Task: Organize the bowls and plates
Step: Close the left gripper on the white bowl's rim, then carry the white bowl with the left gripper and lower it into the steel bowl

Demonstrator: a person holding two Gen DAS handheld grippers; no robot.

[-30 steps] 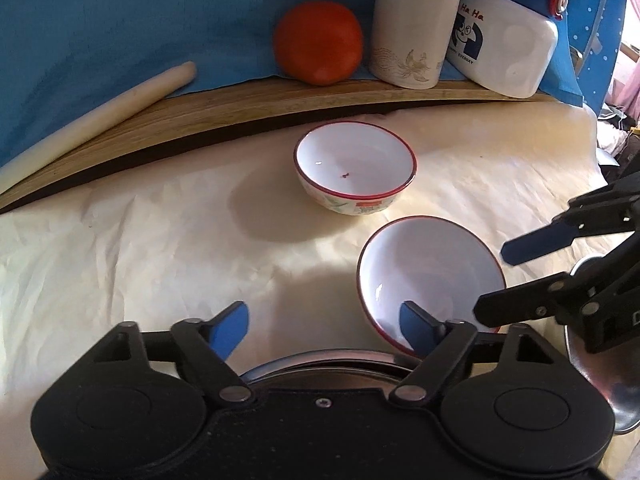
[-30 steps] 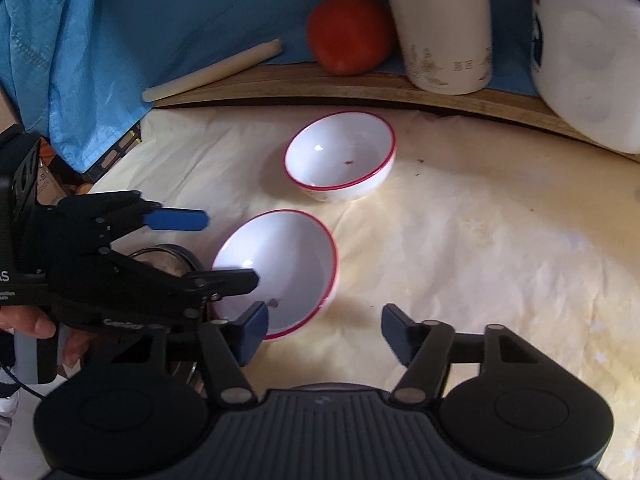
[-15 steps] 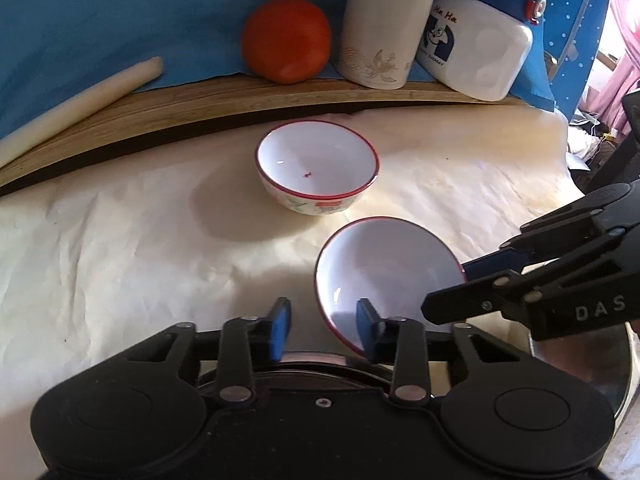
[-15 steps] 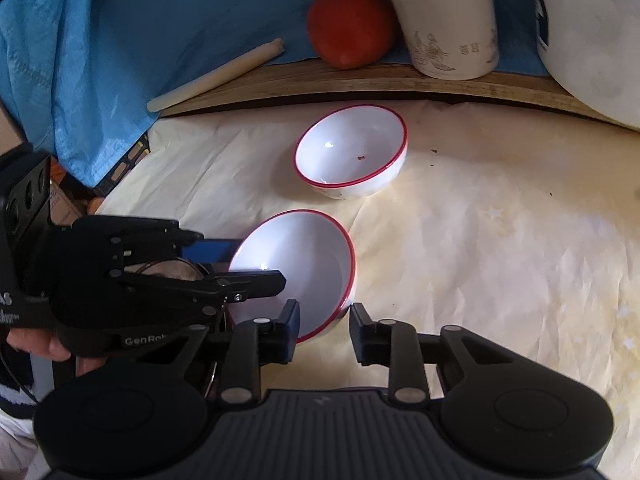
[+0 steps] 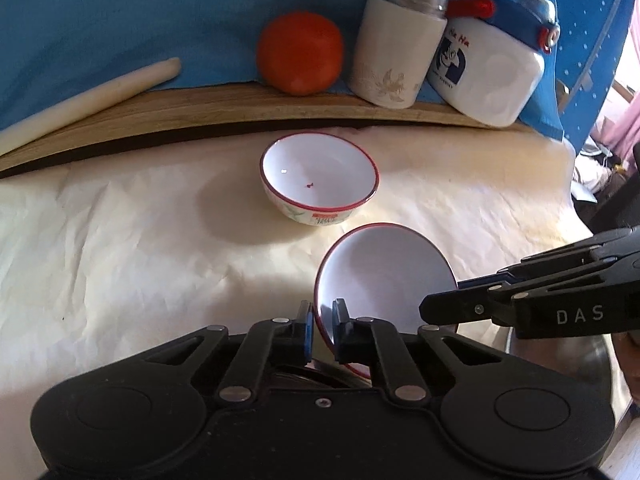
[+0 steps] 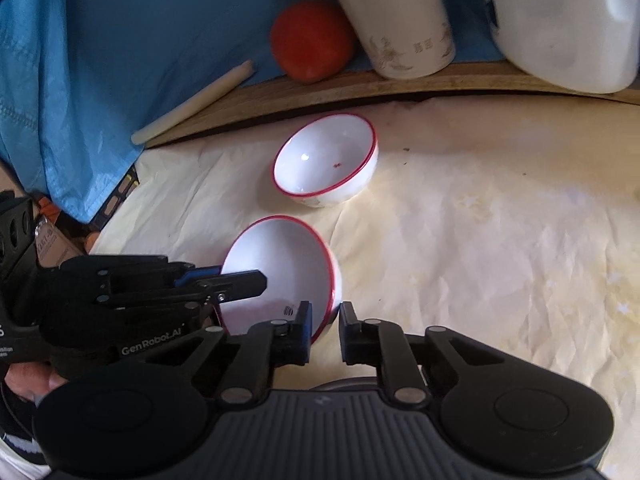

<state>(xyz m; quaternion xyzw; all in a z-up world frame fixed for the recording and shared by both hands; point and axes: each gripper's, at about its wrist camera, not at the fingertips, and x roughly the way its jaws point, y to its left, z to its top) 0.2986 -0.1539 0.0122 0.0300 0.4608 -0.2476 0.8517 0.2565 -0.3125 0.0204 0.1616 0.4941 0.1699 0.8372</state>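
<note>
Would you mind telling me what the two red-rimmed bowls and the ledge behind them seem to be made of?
Near bowl and far bowl: glossy white with a thin red rim and bright highlights inside; glazed ceramic or melamine, the look leaves it open. The far one carries a printed pattern outside. Ledge: wood, tan with a matte finish and lengthwise grain lines along its front edge.

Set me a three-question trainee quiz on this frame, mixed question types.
1. True or false: the near bowl sits nested inside the far bowl.
2. What do the left tongs clamp?
3. On the wooden ledge, what stands between the tomato and the white jug? A) kettle B) cream flask C) spoon
Key: 1 false, they sit apart; 2 the near bowl's rim; 3 B.
</note>
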